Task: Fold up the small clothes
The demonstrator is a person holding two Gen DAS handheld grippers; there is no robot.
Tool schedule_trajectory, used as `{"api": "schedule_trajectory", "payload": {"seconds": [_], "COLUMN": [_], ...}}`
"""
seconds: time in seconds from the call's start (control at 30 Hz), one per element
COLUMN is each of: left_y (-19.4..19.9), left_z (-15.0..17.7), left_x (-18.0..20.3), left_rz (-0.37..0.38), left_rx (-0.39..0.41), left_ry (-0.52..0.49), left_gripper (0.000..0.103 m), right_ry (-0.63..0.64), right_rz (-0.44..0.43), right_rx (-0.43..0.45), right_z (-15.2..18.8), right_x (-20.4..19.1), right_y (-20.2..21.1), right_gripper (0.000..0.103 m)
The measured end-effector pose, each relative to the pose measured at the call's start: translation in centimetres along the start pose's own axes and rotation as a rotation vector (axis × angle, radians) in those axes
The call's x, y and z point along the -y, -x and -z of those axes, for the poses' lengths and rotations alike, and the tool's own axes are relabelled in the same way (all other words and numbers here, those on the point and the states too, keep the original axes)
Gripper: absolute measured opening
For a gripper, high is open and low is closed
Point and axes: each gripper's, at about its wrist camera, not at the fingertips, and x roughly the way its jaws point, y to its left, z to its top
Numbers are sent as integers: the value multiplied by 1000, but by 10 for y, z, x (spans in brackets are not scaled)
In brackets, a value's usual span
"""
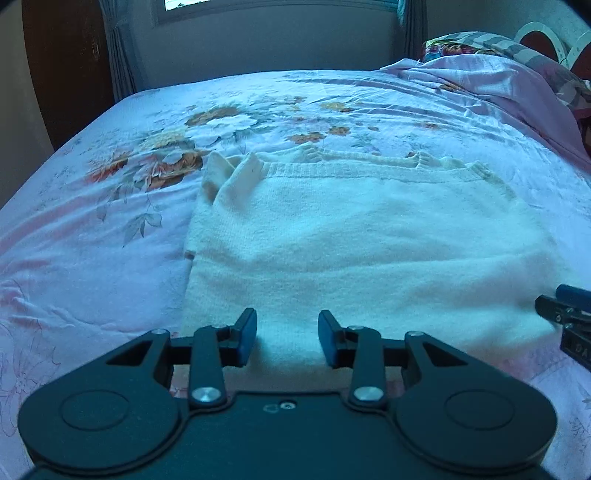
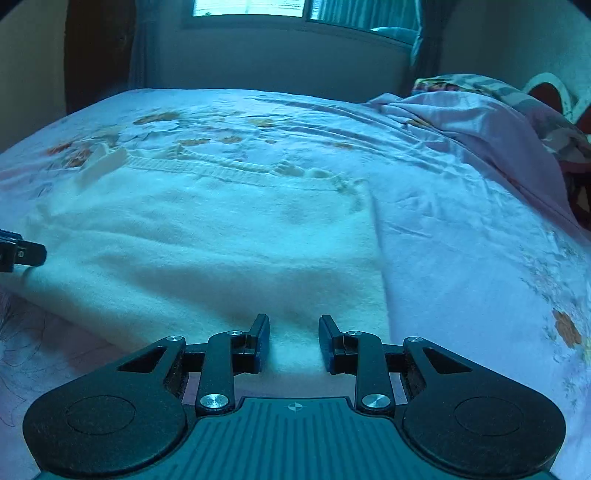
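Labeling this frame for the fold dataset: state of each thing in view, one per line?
Sweater: flat on the bed, unfolded, near hem between both tongs.
Left tongs: partly open, hem in the gap, grip unclear.
Right tongs: partly open, opening slightly, hem in the gap.
Bedsheet: spread, wrinkled.
Blanket: bunched at the far right.
Window: bright, curtain drawn aside.

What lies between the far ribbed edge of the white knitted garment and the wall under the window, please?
Only bare floral bedsheet lies beyond the garment; both wrist views show this.
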Motion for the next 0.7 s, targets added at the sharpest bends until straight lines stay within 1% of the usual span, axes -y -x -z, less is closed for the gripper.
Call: {"api": "schedule_trajectory", "payload": {"seconds": [0.03,0.1,0.13,0.2,0.23,0.33,0.4,0.47,0.57,0.6,0.67,0.7], "left_y": [3,2,-1,-13,-17,-16,-10,-1,4,1,-8,-9], "left_z": [0,0,1,6,10,13,13,15,19,20,23,25], "left_x": [3,10,12,13,11,8,3,-4,-17,-23,-32,-36], "left_rz": [12,28,26,27,36,44,50,32,-41,-53,-33,-20], "left_rx": [4,6,-3,-56,-60,-57,-46,-9,37,31,-9,-8], "left_ry": [-2,-8,-13,-6,6,16,40,67,89,93,111,131], "left_gripper": [34,34,35,35,35,36,36,35,34,34,37,37], "right_ry": [7,24,24,21,18,-15,-10,-3,-45,-48,-46,-34], "right_rz": [-9,-10,-12,-15,-17,-26,-18,-19,-44,-45,-52,-53], "right_rx": [-27,-14,-20,-31,-37,-38,-40,-42,7,21,32,21], "right_z": [4,9,9,8,8,13,12,8,1,-1,-4,-4], "right_x": [2,4,5,7,8,12,10,8,9,8,3,-1], "right_y": [-3,-2,-1,-2,-4,-5,-3,2,14,17,17,14], "right_gripper": [28,28,28,28,28,28,28,28,28,28,29,29]}}
